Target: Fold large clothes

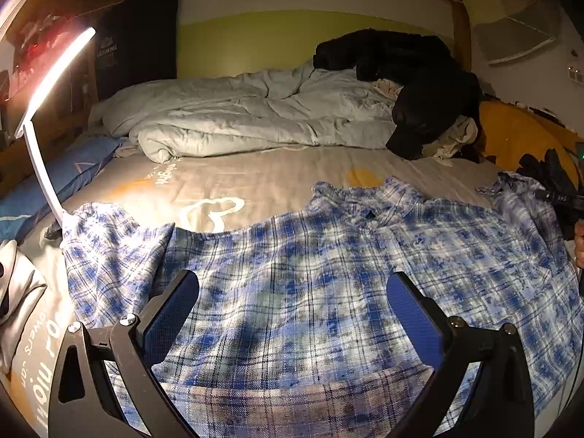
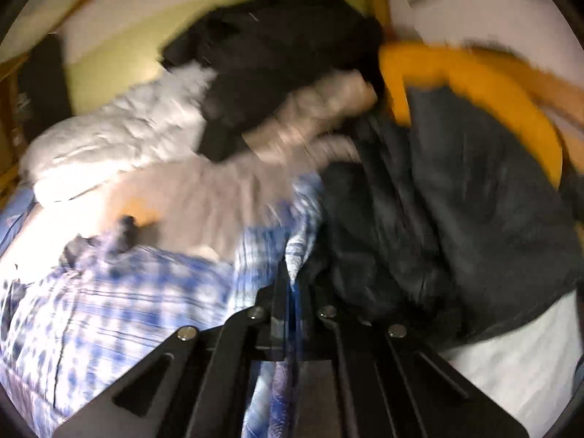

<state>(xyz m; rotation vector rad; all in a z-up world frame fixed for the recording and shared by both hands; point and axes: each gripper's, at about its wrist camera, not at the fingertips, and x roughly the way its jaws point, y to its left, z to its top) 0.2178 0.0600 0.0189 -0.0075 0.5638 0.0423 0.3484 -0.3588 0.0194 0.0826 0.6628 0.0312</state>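
A blue and white plaid shirt (image 1: 328, 255) lies spread across the near part of the bed, collar toward the far side. My left gripper (image 1: 294, 279) hovers over its lower middle. It is open, its blue pads wide apart with only flat cloth beneath them. In the blurred right wrist view my right gripper (image 2: 290, 266) is shut on the plaid shirt (image 2: 127, 292). A fold of the shirt's right edge is pinched between its fingers and pokes out past the tips. The rest of the shirt trails off to the left.
A crumpled pale duvet (image 1: 237, 116) and a black garment (image 1: 408, 73) fill the far half of the grey bedsheet (image 1: 255, 179). A lit bendy lamp (image 1: 54, 73) stands at the left by a blue pillow (image 1: 65, 171). A dark jacket (image 2: 456, 200) and an orange cushion (image 2: 474, 84) lie right of the shirt.
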